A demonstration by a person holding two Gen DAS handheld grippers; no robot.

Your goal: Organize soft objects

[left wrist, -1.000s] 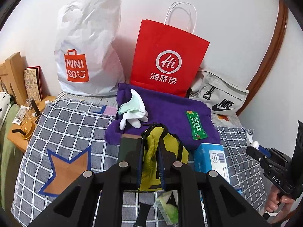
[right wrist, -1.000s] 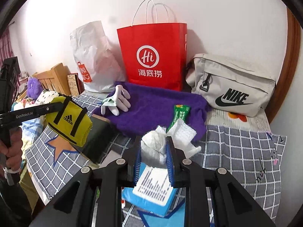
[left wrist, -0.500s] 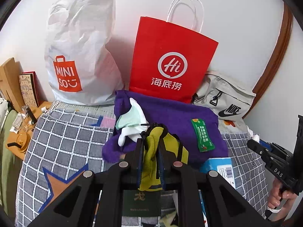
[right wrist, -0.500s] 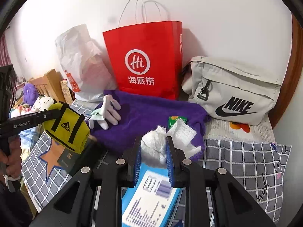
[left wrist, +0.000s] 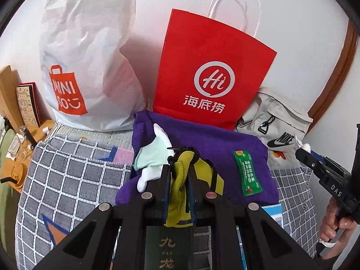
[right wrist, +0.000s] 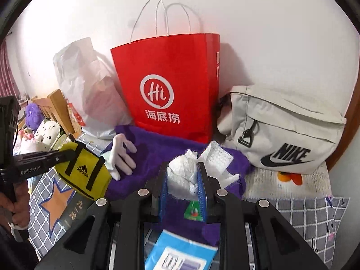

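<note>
My left gripper (left wrist: pixel 178 180) is shut on a yellow Adidas pouch (left wrist: pixel 180 193) and holds it in the air over the near edge of a purple towel (left wrist: pixel 202 139); the pouch also shows in the right wrist view (right wrist: pixel 83 173). My right gripper (right wrist: pixel 183 180) is shut on a crumpled white tissue (right wrist: pixel 184 175) above the same towel (right wrist: pixel 162 153). A white and mint glove (left wrist: pixel 153 153) lies on the towel's left part. A green sachet (left wrist: pixel 247 173) lies on its right part.
A red paper bag (left wrist: pixel 211 72), a white Miniso plastic bag (left wrist: pixel 85 63) and a grey Nike bag (right wrist: pixel 283 130) stand against the wall. A dark green box (left wrist: pixel 168 245) and a blue tissue pack (right wrist: pixel 180 252) lie on the checked blanket (left wrist: pixel 67 175).
Both grippers have moved forward toward the bags at the wall, each still holding its object. The bags look larger and the tissue pack has slid lower in view.
</note>
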